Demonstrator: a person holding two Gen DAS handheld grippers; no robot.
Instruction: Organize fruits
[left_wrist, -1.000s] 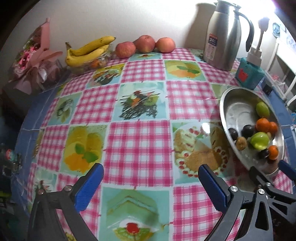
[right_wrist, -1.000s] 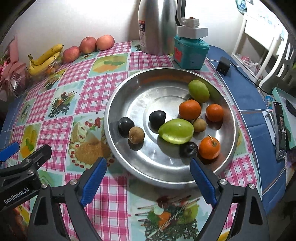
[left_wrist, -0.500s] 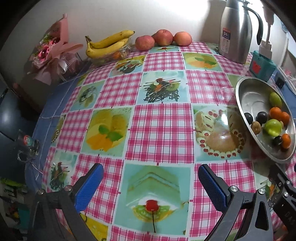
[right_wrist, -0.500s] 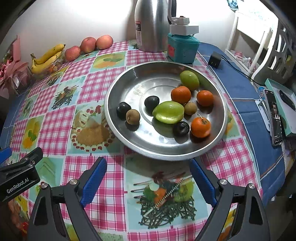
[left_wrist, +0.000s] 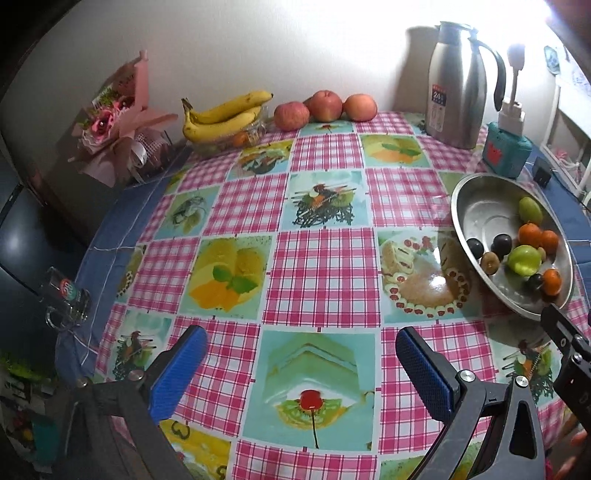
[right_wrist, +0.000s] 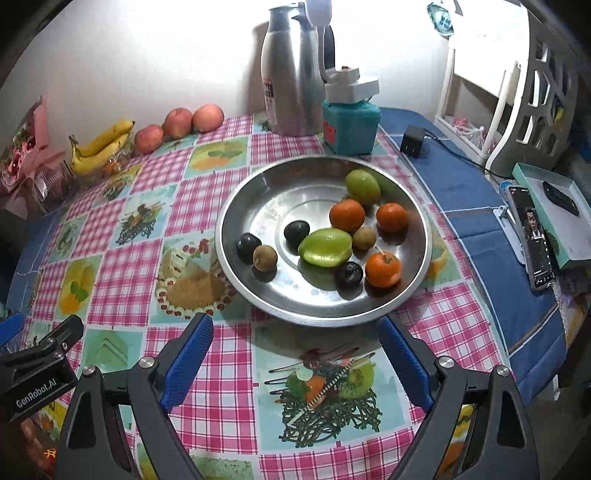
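Right wrist view: round steel tray (right_wrist: 236, 206) holds oranges (right_wrist: 347, 215), green and dark fruits.

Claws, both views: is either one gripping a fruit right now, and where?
Nothing is held. The left claw and right claw both stand open over bare tablecloth, short of the metal tray.

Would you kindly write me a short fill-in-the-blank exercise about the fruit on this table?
1. The metal tray holds ___ orange tangerines.
2. The apples at the wall number ___.
3. The bananas lie to the ___ of the apples in the right wrist view.
4. Both the left gripper and the right gripper hold ___.

Missing words: three; three; left; nothing
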